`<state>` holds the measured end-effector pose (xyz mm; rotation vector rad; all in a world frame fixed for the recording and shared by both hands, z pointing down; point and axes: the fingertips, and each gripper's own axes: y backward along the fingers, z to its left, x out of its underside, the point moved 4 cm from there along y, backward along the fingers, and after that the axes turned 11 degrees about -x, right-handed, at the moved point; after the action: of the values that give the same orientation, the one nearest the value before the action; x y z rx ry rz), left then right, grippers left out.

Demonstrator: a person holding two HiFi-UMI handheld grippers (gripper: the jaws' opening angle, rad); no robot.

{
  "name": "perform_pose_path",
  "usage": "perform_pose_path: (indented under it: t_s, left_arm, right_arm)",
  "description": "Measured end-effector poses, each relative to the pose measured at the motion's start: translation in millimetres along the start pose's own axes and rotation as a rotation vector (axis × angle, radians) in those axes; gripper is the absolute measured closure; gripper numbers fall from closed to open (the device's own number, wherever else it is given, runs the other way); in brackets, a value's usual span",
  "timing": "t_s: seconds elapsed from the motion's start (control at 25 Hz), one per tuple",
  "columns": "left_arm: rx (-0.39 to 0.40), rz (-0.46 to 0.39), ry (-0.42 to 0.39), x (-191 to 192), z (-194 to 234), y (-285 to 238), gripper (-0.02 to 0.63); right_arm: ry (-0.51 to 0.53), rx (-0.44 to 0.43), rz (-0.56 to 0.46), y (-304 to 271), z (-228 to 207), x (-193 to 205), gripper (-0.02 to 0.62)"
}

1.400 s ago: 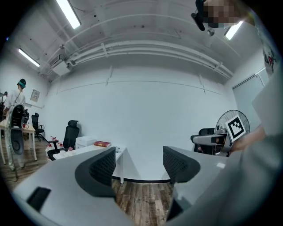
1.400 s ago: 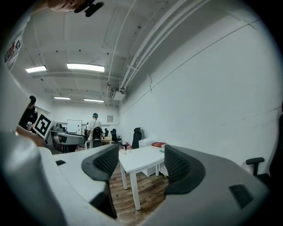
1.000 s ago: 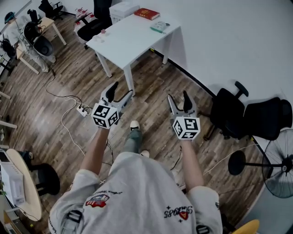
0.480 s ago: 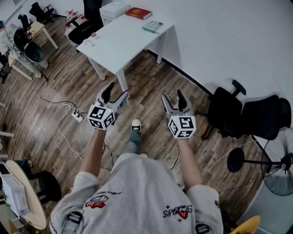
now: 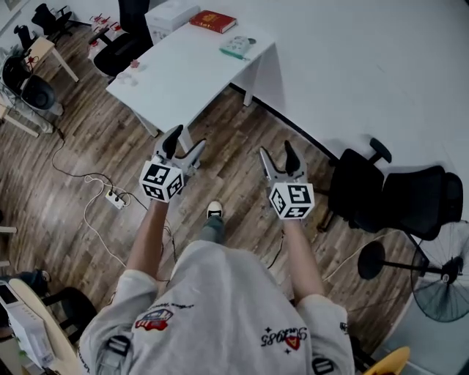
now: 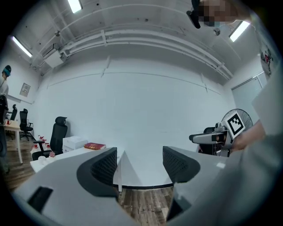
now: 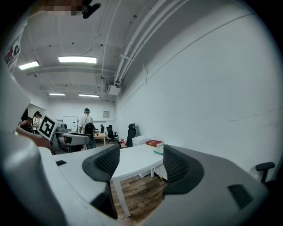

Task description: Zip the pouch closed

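A small greenish pouch (image 5: 236, 47) lies near the right end of a white table (image 5: 183, 77), far ahead of both grippers; its zip is too small to make out. In the right gripper view the pouch (image 7: 158, 152) shows as a thin green shape at the table's edge. My left gripper (image 5: 186, 140) is held in the air over the wooden floor, short of the table, open and empty. My right gripper (image 5: 277, 151) hangs level with it, also open with nothing between its fingers. Seen along their own jaws, the left gripper (image 6: 139, 165) and the right gripper (image 7: 137, 165) both stand apart.
A red book (image 5: 213, 21) and a white box (image 5: 172, 13) sit at the table's far end. Black office chairs (image 5: 366, 183) and a floor fan (image 5: 440, 282) stand at the right by the wall. A power strip (image 5: 113, 198) with cables lies on the floor at the left.
The person has stepped forward, so the table and pouch sit lower and further left in the head view. Both grippers stay open and empty, held at the same height.
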<state>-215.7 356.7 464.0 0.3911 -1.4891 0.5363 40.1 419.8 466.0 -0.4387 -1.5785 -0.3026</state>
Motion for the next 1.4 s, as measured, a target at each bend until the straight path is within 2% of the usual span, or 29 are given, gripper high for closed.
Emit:
perform_pose_path:
  t_s: [0.36, 0.56, 1.04, 1.4]
  left_arm:
    - [0.041, 0.018, -0.062, -21, 79, -123, 0.288]
    - [0.065, 0.030, -0.054, -25, 106, -169, 0.288]
    - [0.080, 0.061, -0.047, -19, 145, -229, 0.288]
    - [0.049, 0.069, -0.039, -18, 165, -275, 0.288]
  right_arm:
    - [0.011, 0.043, -0.006, -125, -55, -30, 0.299]
    - [0.013, 0.060, -0.005, -170, -77, -37, 0.301]
    - [0.015, 0.073, -0.004, -235, -112, -36, 0.305]
    - [0.012, 0.042, -0.003, -279, -150, -33, 0.308]
